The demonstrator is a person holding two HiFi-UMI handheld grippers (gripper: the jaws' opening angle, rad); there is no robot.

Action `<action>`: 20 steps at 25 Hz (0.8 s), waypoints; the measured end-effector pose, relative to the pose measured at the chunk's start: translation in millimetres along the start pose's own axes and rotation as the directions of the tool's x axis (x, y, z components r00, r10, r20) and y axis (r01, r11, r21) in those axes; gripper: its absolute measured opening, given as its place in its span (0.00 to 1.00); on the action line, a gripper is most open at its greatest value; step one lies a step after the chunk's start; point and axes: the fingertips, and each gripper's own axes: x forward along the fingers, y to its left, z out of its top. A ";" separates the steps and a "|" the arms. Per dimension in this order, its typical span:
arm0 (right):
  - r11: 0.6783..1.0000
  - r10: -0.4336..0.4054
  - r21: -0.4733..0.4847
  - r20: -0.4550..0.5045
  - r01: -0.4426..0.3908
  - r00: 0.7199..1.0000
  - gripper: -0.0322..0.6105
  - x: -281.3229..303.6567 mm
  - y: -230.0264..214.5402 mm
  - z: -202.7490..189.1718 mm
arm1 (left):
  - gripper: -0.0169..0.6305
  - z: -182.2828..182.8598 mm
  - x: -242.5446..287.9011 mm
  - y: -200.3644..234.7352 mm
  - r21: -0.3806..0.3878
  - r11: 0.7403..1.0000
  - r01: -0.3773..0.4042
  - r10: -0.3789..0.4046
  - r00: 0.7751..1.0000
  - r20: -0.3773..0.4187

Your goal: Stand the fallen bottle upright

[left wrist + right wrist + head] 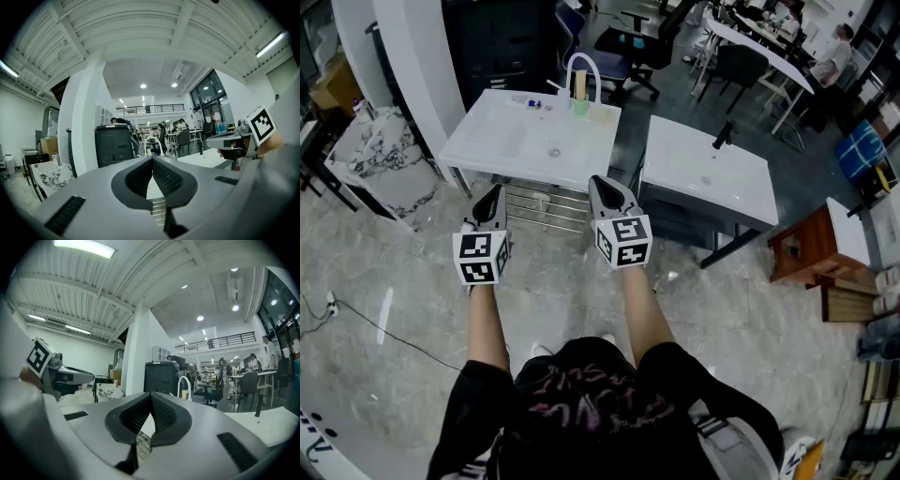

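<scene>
Jaws of the left gripper (494, 194) and the right gripper (600, 185) are both closed, empty, facing two white tables (502, 141) (703, 178).

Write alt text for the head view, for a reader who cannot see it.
A person, seen from above, holds the left gripper and right gripper side by side, both shut and empty, in front of a white basin top. At its far edge stand a white arched tap and a small beige-and-green container; a second basin top sits to its right.
</scene>
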 end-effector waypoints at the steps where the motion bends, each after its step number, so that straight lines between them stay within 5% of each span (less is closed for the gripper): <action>1: 1.000 0.003 -0.003 -0.003 -0.003 1.000 0.07 0.2 1.5 -0.7 | 0.05 -0.1 -0.4 1.1 -0.006 1.000 -0.003 0.003 1.000 0.002; 20: 1.000 0.009 -0.014 -0.026 -0.010 1.000 0.07 5.6 42.3 -9.7 | 0.05 -25.7 -25.3 27.6 -0.033 0.999 0.011 -0.011 1.000 -0.024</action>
